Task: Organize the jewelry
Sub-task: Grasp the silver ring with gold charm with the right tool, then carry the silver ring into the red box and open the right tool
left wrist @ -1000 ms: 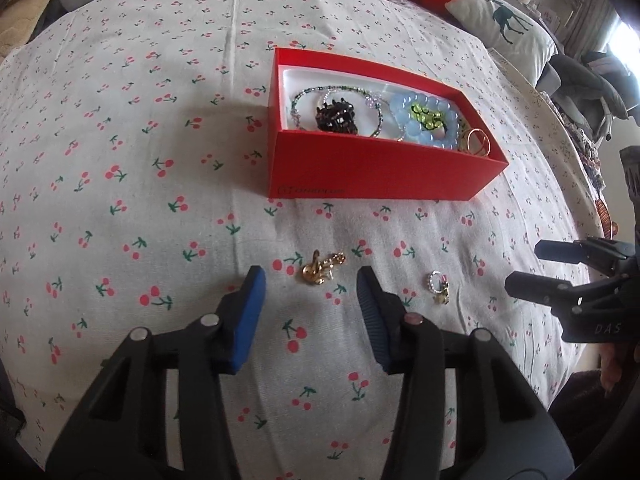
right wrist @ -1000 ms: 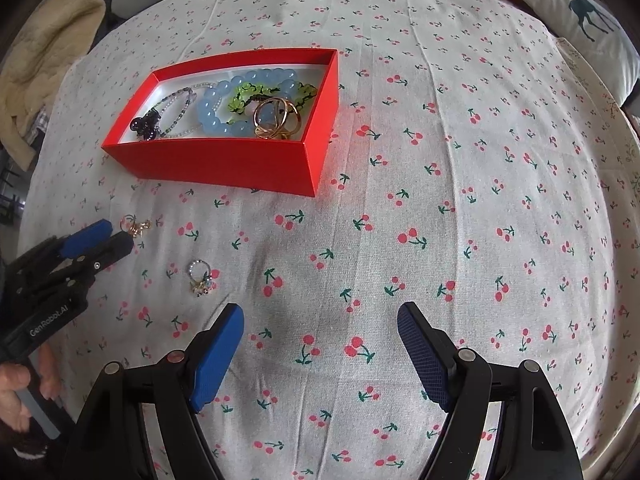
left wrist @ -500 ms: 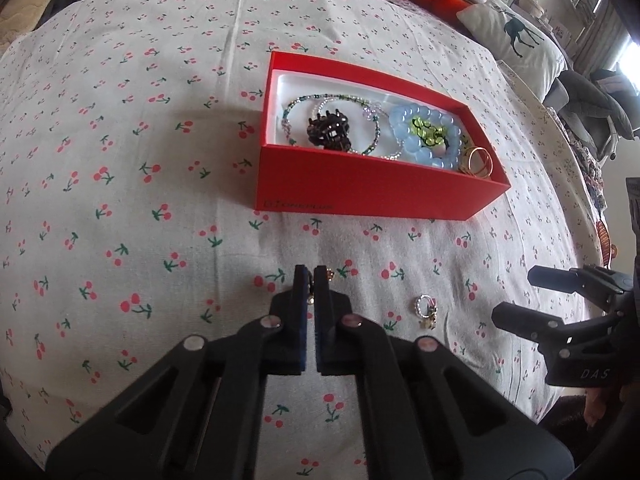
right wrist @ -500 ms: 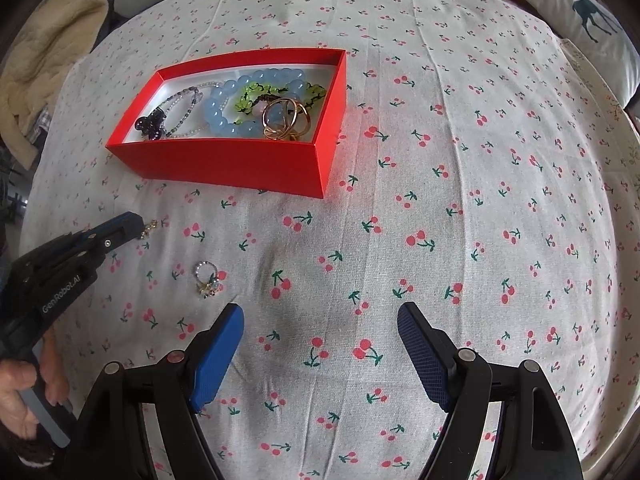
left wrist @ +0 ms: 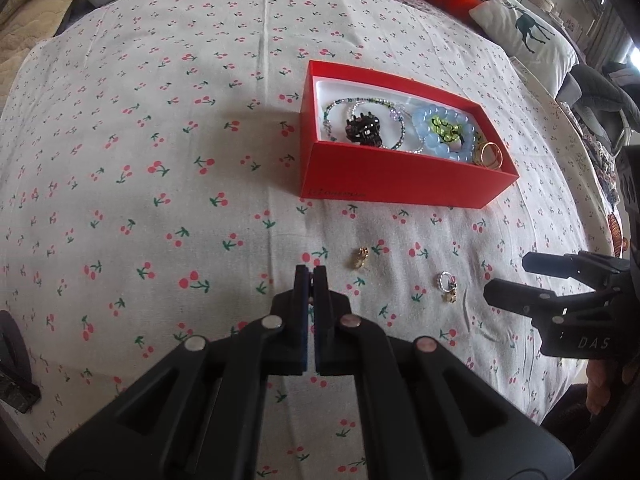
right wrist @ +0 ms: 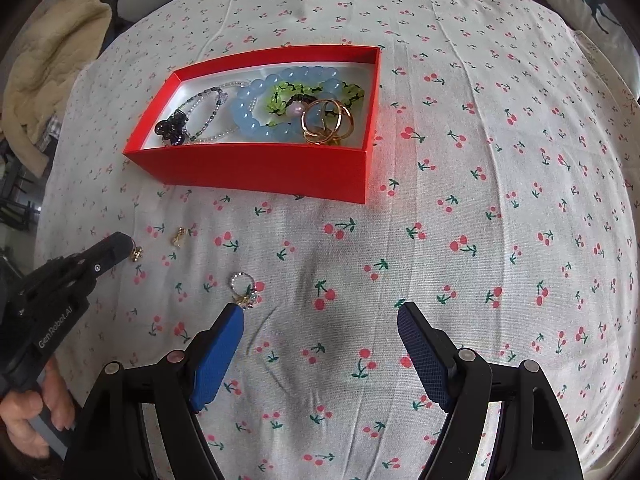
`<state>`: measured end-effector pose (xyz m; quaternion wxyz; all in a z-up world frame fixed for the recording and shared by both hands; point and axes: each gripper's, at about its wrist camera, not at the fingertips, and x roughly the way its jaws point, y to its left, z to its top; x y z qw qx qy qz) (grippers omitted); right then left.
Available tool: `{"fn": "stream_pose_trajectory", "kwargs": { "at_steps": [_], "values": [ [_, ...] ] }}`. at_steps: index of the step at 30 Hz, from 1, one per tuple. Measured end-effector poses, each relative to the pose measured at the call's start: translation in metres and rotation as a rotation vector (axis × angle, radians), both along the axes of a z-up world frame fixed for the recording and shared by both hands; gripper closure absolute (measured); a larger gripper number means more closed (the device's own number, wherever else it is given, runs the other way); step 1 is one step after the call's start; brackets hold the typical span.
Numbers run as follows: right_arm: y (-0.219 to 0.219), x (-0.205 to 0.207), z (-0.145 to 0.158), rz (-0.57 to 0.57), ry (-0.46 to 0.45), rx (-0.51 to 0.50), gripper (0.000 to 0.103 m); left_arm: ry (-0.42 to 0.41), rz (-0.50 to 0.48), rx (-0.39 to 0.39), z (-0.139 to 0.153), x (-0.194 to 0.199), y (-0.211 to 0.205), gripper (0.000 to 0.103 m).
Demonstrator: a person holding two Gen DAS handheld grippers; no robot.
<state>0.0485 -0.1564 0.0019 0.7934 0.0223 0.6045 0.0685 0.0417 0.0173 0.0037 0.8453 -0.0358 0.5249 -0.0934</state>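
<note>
Cherry-print cloth (left wrist: 192,208) could hide the tiny gold earring (right wrist: 137,254) if it slips from the left gripper (left wrist: 310,274), whose closed tips seem barely to nip it, while the right gripper (right wrist: 320,312) gapes wide and empty.

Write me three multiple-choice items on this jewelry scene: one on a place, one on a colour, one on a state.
1. Where does the silver ring lie?
A. Inside the box
B. On the cherry-print cloth, outside the box
C. On a pillow

2. What colour is the box on the outside?
A. Red
B. Blue
C. Green

3. How is the right hand-held gripper?
A. Shut on the ring
B. Shut with nothing in it
C. Open with nothing between its pads

Answers:
1 B: the ring rests on the cloth nearer the camera than the box.
2 A: all of the box's outer walls are red.
3 C: the blue pads stand wide apart, with only cloth between them.
</note>
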Motion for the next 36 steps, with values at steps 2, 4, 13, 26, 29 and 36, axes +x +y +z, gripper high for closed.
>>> {"fn": "stream_pose_trajectory", "kwargs": {
  "at_steps": [2, 4, 13, 26, 29, 36],
  "values": [
    [0.010, 0.003, -0.001, 0.011, 0.003, 0.015, 0.023, 0.003, 0.003, 0.018, 0.001, -0.003, 0.002, 0.101],
    [0.018, 0.007, -0.003, 0.019, 0.009, 0.043, 0.029, 0.008, 0.008, 0.021, 0.001, -0.005, 0.005, 0.101],
    [0.044, 0.028, -0.029, 0.020, 0.058, 0.058, 0.072, 0.019, 0.019, 0.018, 0.001, -0.008, 0.013, 0.101],
    [0.053, 0.033, -0.030, 0.039, 0.029, 0.017, 0.084, 0.039, 0.030, 0.026, -0.004, -0.006, 0.014, 0.101],
    [0.043, 0.029, -0.021, 0.033, 0.017, 0.035, 0.084, 0.032, 0.034, 0.022, -0.001, -0.006, 0.014, 0.101],
    [0.036, 0.021, 0.003, 0.030, -0.032, 0.064, 0.084, 0.005, 0.046, -0.007, 0.013, -0.006, 0.017, 0.101]
  ]
}}
